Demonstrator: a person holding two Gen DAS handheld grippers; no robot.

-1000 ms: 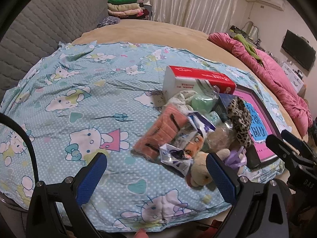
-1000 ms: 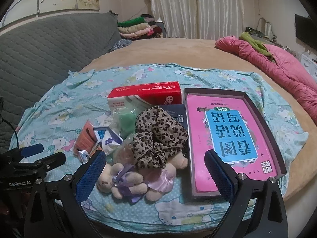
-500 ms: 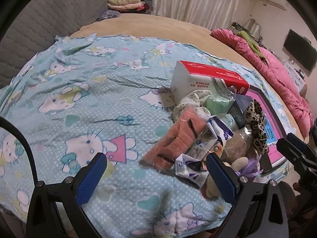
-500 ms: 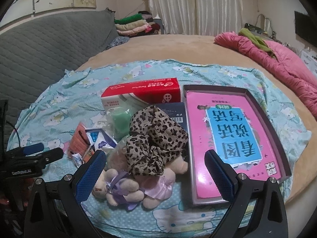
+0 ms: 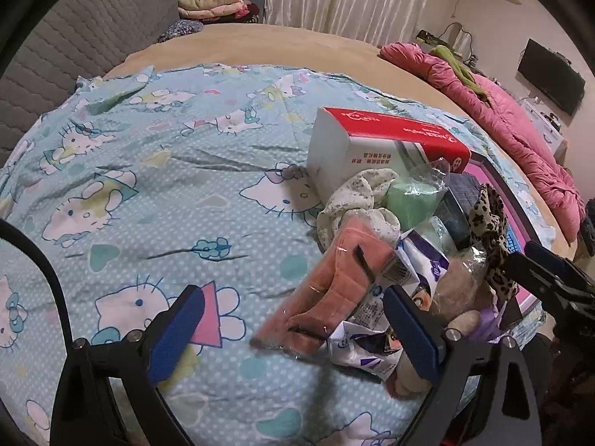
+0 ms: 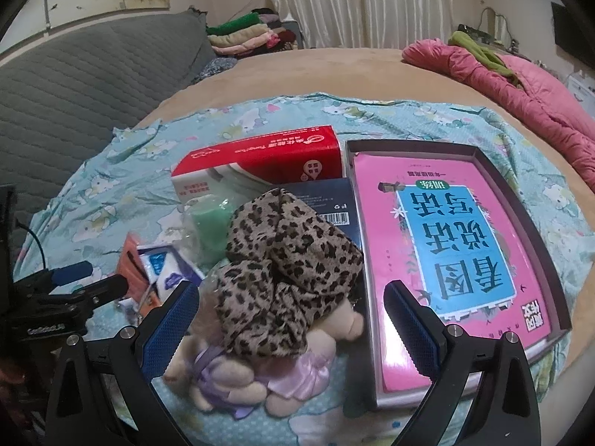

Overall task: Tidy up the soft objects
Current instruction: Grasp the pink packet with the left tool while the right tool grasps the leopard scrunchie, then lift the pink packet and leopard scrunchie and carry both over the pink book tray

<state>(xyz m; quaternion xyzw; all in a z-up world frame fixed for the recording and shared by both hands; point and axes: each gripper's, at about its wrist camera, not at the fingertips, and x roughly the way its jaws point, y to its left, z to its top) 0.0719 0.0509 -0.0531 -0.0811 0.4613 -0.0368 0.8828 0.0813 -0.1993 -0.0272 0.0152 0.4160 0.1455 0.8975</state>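
Heaped in one pile of soft things on the cartoon-cat sheet [image 5: 156, 171], with the red tissue box [image 6: 260, 160] as landmark: leopard-print scrunchie [image 6: 282, 271] just in front of the box, draped over a plush doll in lilac [image 6: 238, 368] that lies nearest the camera. To the left of the scrunchie, a wrapped green roll [image 6: 210, 223] touching the box, then a packet of salmon-pink cloth [image 5: 327, 297] and small blue-and-white sachets [image 5: 375, 319] at the pile's outer left edge. To the right of the box, an open dark tray [image 6: 520, 215] with a pink book [image 6: 446, 252] inside, touching the pile.

Compared with a second ago, closer on both sides: left gripper [image 5: 293, 330] now low over the sheet and nearer the salmon packet, tongs spread wide, right pad overlapping the sachets, nothing between the pads. Right gripper [image 6: 290, 327] also nearer, tongs wide and bracketing the scrunchie and doll, holding nothing. Pile itself unmoved.

Reads as an approach, not a grasp: sorting not yet begun, nothing separated out. Likely first pick the scrunchie on top, since lifting the doll underneath would drag it along.
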